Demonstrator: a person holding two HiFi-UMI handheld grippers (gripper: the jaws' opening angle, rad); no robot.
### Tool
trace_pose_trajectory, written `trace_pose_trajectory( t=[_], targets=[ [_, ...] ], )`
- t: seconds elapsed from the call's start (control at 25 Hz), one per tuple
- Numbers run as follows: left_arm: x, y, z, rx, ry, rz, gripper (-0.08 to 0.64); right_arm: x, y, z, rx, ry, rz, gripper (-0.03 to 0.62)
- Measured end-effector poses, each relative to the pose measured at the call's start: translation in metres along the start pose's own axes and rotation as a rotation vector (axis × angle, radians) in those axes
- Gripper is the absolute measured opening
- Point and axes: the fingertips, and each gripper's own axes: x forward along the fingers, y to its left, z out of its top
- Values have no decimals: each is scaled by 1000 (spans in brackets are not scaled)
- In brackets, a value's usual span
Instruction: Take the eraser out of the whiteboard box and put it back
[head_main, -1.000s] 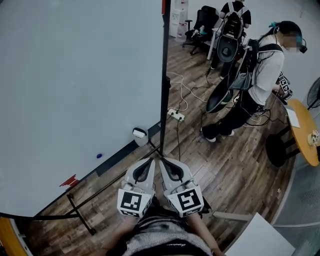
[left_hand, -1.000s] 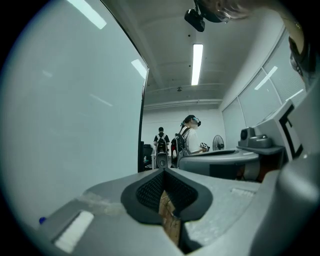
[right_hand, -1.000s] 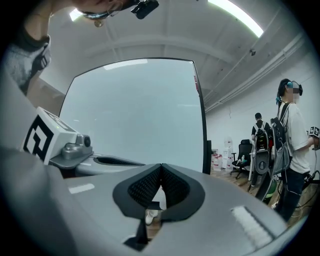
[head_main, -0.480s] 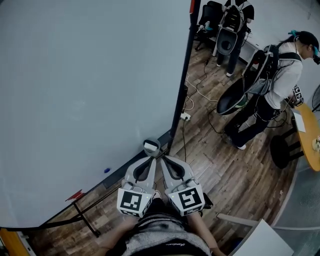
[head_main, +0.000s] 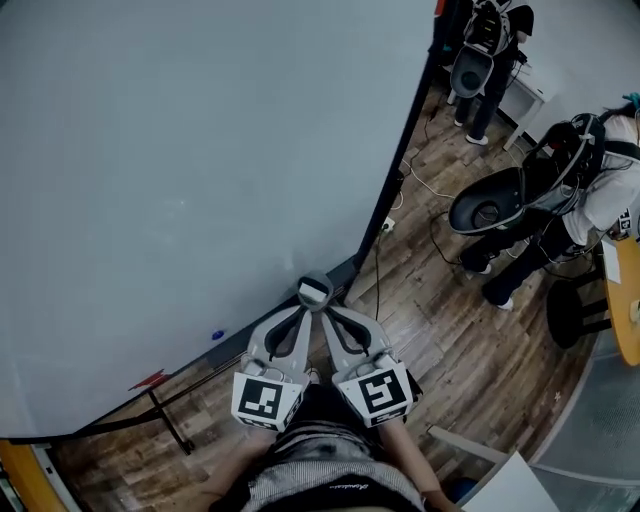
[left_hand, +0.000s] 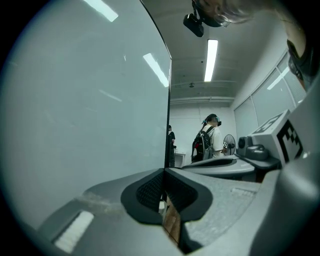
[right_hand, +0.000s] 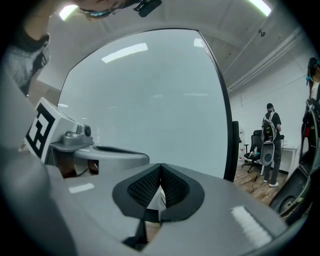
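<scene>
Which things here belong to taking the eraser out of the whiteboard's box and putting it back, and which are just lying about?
For the job:
whiteboard
box at its lower edge; the eraser itself isn't clear
left gripper and right gripper, both shut and empty

Just about:
power strip
table
blue dot
red mark
person

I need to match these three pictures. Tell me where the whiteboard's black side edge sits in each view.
Head view: the edge slants from the top, right of centre, down toward the middle.
Left gripper view: a thin upright line at the centre.
Right gripper view: a thick curved bar right of centre.
Shared landmark: the whiteboard; its pale face lies left of the edge in all three.
</scene>
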Motion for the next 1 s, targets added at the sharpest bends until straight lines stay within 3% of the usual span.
trace_pose_trajectory(
  t=[0.16, 0.32, 0.44, 1.0],
  targets=[
    [2, -3, 3, -20, 26, 66, 0, -2, -6, 2, 12, 1, 51, 2],
    [15, 13, 1, -1, 19, 80, 0, 21, -13, 9, 13, -11, 110, 2],
    [26, 18, 6, -36, 15, 116, 0, 30, -21, 12, 8, -4, 144, 2],
    [49, 27, 21, -59, 17, 262, 0, 54, -43, 20, -16, 24, 290, 3]
  ],
)
